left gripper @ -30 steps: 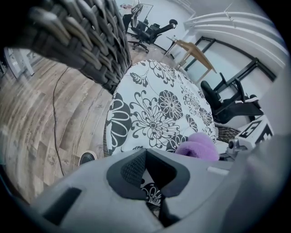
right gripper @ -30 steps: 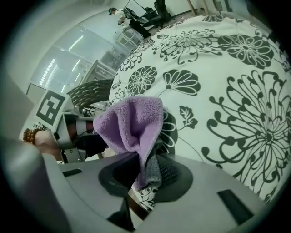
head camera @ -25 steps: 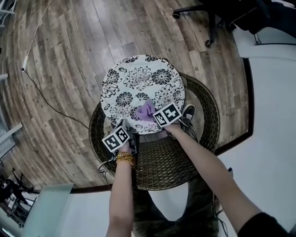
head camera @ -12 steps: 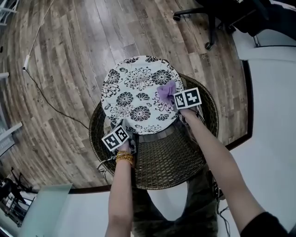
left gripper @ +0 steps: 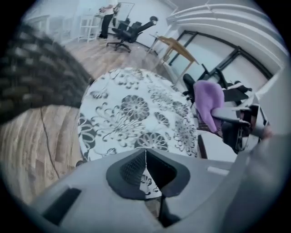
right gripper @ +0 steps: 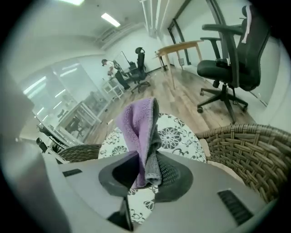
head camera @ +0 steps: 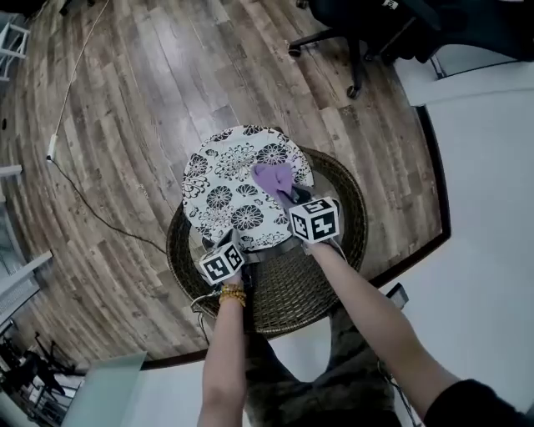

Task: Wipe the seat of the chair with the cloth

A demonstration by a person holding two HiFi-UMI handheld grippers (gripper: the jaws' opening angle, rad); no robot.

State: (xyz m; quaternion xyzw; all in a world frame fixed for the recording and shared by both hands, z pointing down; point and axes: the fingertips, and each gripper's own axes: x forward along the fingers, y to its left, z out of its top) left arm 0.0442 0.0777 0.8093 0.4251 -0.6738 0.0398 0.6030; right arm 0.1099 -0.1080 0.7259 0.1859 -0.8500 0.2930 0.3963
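A wicker chair [head camera: 338, 250] carries a round seat cushion [head camera: 229, 188] with a black-and-white flower print. My right gripper [head camera: 288, 198] is shut on a purple cloth [head camera: 274, 178], which lies over the cushion's right half. In the right gripper view the cloth [right gripper: 138, 127] sticks up out of the right gripper [right gripper: 148, 170], with the cushion [right gripper: 177, 134] beyond it. My left gripper [head camera: 232, 243] sits at the cushion's near edge. In the left gripper view the left gripper [left gripper: 145, 154] has its jaws closed with floral fabric between the pads. The cloth [left gripper: 207, 98] shows at the right there.
A black office chair [head camera: 359, 25] stands on the wooden floor beyond the wicker chair. A thin cable [head camera: 83, 183] runs across the floor at left. White flooring [head camera: 476, 208] lies to the right. A wooden table [right gripper: 179, 45] and a distant person [right gripper: 109, 66] are far off.
My right gripper carried the cloth from the cushion's near middle out to its right edge, then back toward the middle. The left gripper stayed at the near edge. The head view pulled back.
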